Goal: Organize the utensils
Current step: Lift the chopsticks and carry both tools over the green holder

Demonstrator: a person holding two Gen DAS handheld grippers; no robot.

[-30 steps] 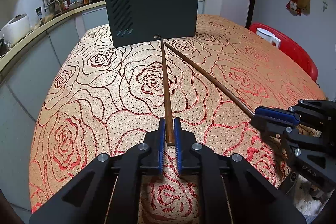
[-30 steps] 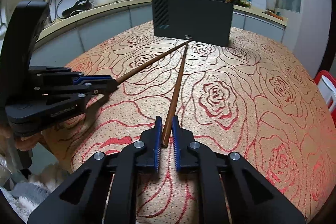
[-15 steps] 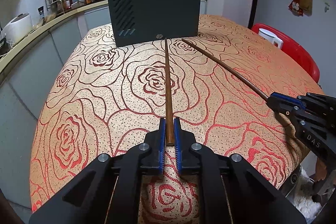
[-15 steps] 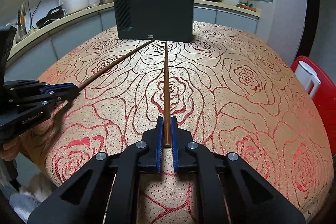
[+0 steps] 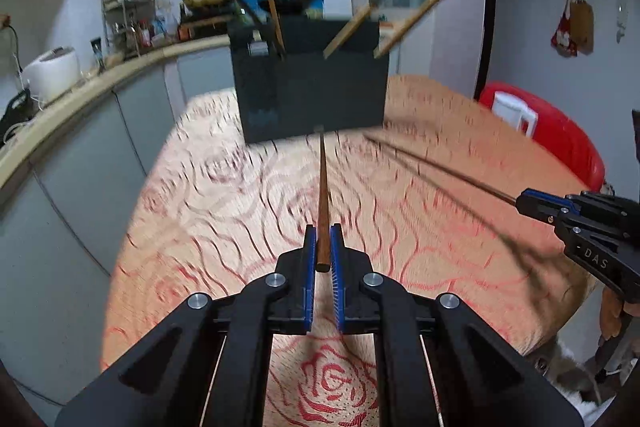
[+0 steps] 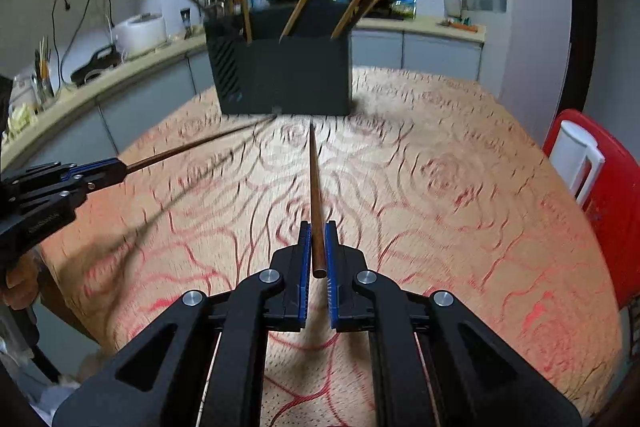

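Observation:
My left gripper (image 5: 322, 241) is shut on the thick end of a brown wooden chopstick (image 5: 322, 195) that points toward the black utensil holder (image 5: 312, 87) at the table's far side. My right gripper (image 6: 317, 239) is shut on a second brown chopstick (image 6: 315, 187), aimed at the same holder (image 6: 284, 75). Both chopsticks are lifted above the rose-patterned tablecloth (image 5: 224, 211). Several chopsticks stand slanted in the holder. The right gripper shows at the right of the left wrist view (image 5: 524, 201); the left gripper shows at the left of the right wrist view (image 6: 118, 169).
A red chair (image 5: 560, 131) with a white jug (image 5: 512, 113) on it stands right of the table. A kitchen counter (image 6: 100, 83) with a rice cooker (image 6: 140, 31) and cables runs behind and left. A wall and doorway lie at the back right.
Both grippers have risen with their chopsticks off the tablecloth and tilted up, so the holder now sits higher and nearer in each view. The grips stay shut.

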